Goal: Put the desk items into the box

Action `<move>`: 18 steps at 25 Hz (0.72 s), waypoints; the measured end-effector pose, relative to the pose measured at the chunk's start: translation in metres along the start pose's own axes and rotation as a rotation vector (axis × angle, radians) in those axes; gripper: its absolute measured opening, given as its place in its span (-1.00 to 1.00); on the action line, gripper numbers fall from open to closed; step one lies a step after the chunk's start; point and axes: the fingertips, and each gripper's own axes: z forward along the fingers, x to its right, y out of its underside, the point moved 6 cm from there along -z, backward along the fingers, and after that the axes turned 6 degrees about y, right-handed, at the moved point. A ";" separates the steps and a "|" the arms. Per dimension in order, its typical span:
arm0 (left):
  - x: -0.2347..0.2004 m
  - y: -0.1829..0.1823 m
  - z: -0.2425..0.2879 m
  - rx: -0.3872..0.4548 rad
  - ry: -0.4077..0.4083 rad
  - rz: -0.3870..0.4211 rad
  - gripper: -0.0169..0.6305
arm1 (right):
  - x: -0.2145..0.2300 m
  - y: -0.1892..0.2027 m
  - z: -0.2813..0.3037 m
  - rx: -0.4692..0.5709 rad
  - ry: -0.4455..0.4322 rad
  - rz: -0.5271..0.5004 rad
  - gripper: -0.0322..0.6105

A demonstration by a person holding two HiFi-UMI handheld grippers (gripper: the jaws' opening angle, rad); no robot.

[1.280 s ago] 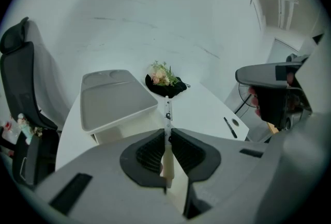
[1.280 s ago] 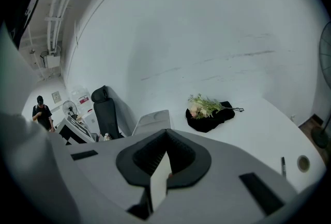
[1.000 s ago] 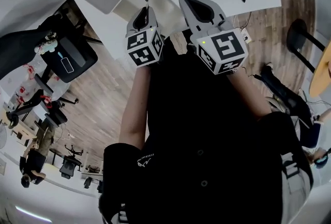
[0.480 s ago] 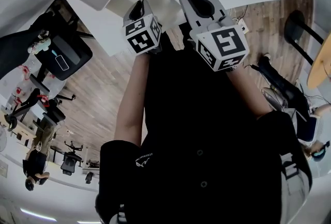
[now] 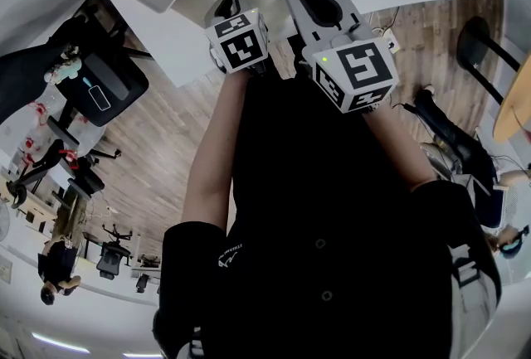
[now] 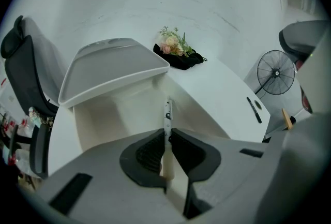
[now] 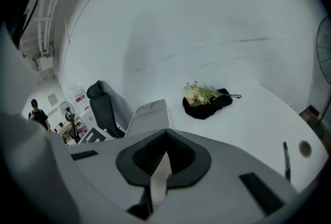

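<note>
Left claw (image 6: 167, 140) clamped on white pen (image 6: 167, 113), tip aimed at open box (image 6: 111, 70) by left edge of tabletop (image 6: 217, 93), likely for drop-in. Right claw (image 7: 165, 134) together, empty, held clear. Black marker (image 7: 286, 161) waits near right edge

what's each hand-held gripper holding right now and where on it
The left hand-held gripper is shut on a thin white pen, gripped low on its shaft, the rest sticking out ahead. The right hand-held gripper is shut, empty.
</note>
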 end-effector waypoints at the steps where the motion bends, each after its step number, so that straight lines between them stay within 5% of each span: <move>1: 0.000 0.000 0.001 -0.006 -0.001 -0.003 -0.80 | -0.001 0.001 0.000 0.000 -0.001 -0.001 -0.90; 18: -0.006 0.007 0.009 -0.001 -0.001 0.000 -0.80 | -0.005 -0.001 0.000 0.004 -0.008 -0.018 -0.90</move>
